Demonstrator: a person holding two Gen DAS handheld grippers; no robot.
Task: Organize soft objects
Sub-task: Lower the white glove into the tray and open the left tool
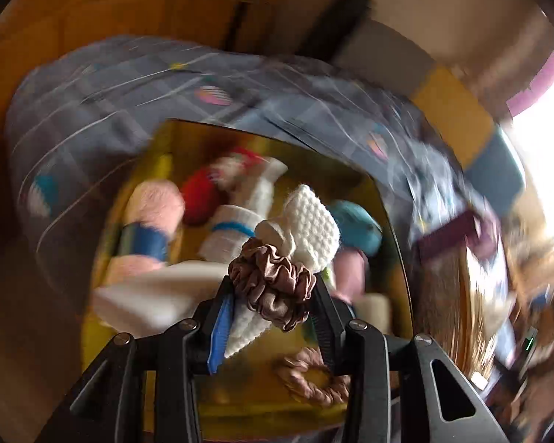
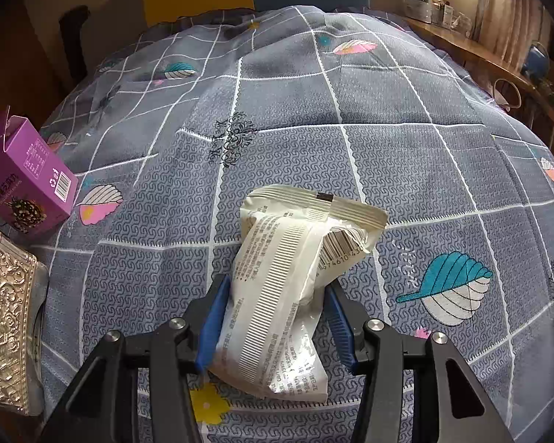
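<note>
In the blurred left wrist view my left gripper (image 1: 273, 284) is shut on a rolled white waffle-knit cloth (image 1: 310, 221) with a brown scrunchie (image 1: 269, 280) wrapped around it. The bundle hangs over a yellow box (image 1: 240, 406) that holds soft items: a pink towel with a blue band (image 1: 155, 203), a red piece (image 1: 199, 199), white rolls (image 1: 236, 229), a teal item (image 1: 358, 221) and a loose brown scrunchie (image 1: 314, 380). In the right wrist view my right gripper (image 2: 277, 288) has been closing its jaws on a white plastic packet (image 2: 284, 258) lying on the grey checked bedsheet (image 2: 314, 110). The blue pads (image 2: 214, 317) now press its sides.
A purple carton (image 2: 26, 177) stands at the left edge of the sheet. Below it lies a silver embossed tissue box (image 2: 3, 313). A wooden shelf with small items (image 2: 461, 37) runs along the far right by the window. The sheet surrounds the yellow box.
</note>
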